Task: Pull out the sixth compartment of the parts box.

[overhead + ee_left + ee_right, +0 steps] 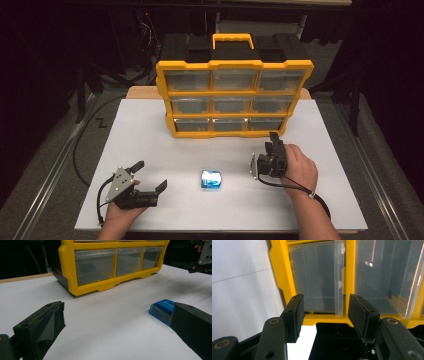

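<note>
A yellow organizer with clear drawers stands upright at the back of the white table. A small blue box lies flat near the table's front middle. My left gripper rests low at the front left, open, its jaws spread wide toward the box. In the left gripper view the blue box sits just beyond the right jaw, apart from it. My right gripper is in front of the organizer's bottom right drawer. In the right gripper view my right gripper is open, its jaws bare and aimed at a clear drawer.
The organizer has a black back and a yellow carry handle. Black cables run along the floor left of the table. The table edges drop off to dark floor on both sides. Bare white surface lies between the grippers and the organizer.
</note>
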The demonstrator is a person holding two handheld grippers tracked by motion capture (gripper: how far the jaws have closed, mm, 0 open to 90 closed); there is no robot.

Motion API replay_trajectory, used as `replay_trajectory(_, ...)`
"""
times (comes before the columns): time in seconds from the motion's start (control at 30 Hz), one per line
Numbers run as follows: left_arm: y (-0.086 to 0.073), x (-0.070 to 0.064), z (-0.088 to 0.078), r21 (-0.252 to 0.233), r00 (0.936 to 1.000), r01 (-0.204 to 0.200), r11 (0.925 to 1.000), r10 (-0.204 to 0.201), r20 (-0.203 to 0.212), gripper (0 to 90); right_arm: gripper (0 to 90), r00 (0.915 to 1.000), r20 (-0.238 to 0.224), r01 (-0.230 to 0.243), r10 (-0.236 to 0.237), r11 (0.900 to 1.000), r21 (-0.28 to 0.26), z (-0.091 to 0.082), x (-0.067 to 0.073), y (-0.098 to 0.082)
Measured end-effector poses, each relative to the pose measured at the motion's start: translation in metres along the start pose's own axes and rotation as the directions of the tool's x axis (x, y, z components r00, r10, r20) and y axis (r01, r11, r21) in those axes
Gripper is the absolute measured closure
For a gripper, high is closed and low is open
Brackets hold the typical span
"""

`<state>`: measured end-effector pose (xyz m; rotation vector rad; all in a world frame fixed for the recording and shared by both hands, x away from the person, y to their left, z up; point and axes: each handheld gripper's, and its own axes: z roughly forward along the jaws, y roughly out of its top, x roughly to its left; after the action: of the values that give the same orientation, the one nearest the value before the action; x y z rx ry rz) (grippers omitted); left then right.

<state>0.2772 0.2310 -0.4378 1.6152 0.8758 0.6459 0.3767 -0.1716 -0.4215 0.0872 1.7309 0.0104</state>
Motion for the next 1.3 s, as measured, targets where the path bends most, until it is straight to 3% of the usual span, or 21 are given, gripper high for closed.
replay_trajectory(0.53,0.000,-0.001,0.002,0.002,1.0000,-0.004,1.0000,0.004,0.005,0.3,51.6,0.9976,0.061,-0.033,0.034,0.999,-0.014,0.009,-0.034,0.006)
replay_trajectory(0.63,-0.001,-0.002,0.002,0.003,0.9999,-0.010,1.0000,0.010,0.007,0.3,52.2,0.9977,0.054,-0.041,0.041,0.999,-0.005,0.009,-0.039,0.007)
replay_trajectory(0.67,-0.001,-0.002,0.002,0.003,0.9999,-0.010,1.0000,0.010,0.009,0.3,52.3,0.9972,0.072,-0.023,0.024,1.000,-0.010,0.009,-0.044,0.007)
replay_trajectory(0.77,-0.001,-0.002,0.002,0.000,0.9999,-0.007,1.0000,0.007,0.010,0.3,52.4,0.9971,0.063,-0.043,0.043,0.999,-0.006,0.010,-0.047,0.008)
replay_trajectory(0.8,0.000,-0.002,0.002,0.000,0.9999,-0.007,1.0000,0.007,0.010,0.3,52.8,0.9959,0.086,-0.024,0.026,1.000,-0.019,0.011,-0.052,0.009)
replay_trajectory(0.93,0.000,-0.001,0.002,0.001,0.9999,-0.006,1.0000,0.006,0.011,0.3,53.6,0.9957,0.089,-0.024,0.025,1.000,-0.013,0.011,-0.056,0.009)
replay_trajectory(1.03,0.000,-0.001,0.002,0.001,0.9999,-0.006,1.0000,0.006,0.012,0.3,54.2,0.9947,0.091,-0.047,0.047,0.999,-0.010,0.013,-0.060,0.010)
replay_trajectory(1.07,0.000,-0.001,0.002,0.001,0.9999,-0.006,1.0000,0.006,0.013,0.2,54.6,0.9945,0.103,-0.017,0.018,1.000,-0.012,0.013,-0.063,0.010)
replay_trajectory(1.2,0.000,-0.002,0.002,-0.002,0.9999,-0.005,1.0000,0.005,0.014,0.3,56.3,0.9921,0.110,-0.059,0.060,0.998,-0.011,0.015,-0.067,0.010)
replay_trajectory(1.3,0.000,-0.002,0.002,-0.002,0.9999,-0.005,1.0000,0.005,0.015,0.3,58.0,0.9920,0.124,-0.023,0.023,1.000,-0.008,0.016,-0.075,0.011)
